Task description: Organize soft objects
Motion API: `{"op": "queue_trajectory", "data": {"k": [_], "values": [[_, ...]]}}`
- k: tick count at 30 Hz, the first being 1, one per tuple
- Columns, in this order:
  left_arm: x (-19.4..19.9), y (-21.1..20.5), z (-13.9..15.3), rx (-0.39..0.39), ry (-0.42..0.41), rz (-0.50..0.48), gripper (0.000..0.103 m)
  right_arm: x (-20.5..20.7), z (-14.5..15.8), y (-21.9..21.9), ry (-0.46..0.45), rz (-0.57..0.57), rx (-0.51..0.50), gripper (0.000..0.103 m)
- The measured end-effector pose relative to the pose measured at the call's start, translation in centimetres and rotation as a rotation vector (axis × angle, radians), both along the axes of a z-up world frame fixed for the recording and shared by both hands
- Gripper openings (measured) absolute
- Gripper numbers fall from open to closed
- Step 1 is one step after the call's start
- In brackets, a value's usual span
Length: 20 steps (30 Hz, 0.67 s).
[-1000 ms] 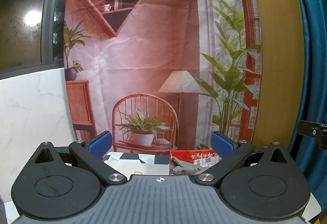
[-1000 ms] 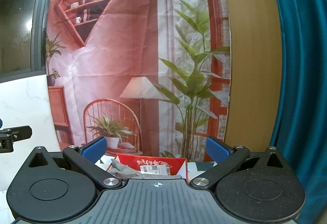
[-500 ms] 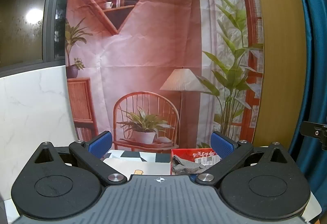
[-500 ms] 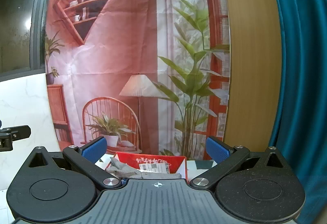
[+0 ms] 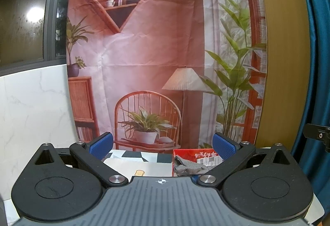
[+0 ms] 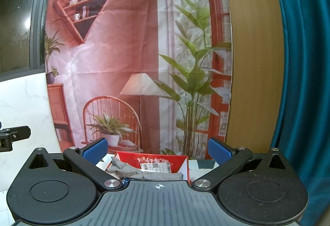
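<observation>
A printed backdrop of a room fills the wall behind the bench, and a teal curtain hangs to its right. At the far edge of the bench stands a red box, and a grey cloth lies in it. The left gripper is wide open and empty. The right gripper is also wide open, holding nothing.

1 red box, 1 grey cloth, 2 grippers.
</observation>
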State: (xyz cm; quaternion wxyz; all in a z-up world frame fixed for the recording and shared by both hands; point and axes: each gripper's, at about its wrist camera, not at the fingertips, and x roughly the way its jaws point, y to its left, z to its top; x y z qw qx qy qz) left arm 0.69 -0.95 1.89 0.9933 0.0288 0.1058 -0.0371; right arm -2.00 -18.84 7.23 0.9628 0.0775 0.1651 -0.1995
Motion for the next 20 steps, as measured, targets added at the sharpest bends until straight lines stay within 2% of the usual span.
{"op": "queue_trajectory", "data": {"k": [20], "values": [[-0.01,-0.12,-0.12,-0.004,0.001,0.004,0.103,-0.04,0.03,-0.21,0.001,0.002,0.001,0.103]]}}
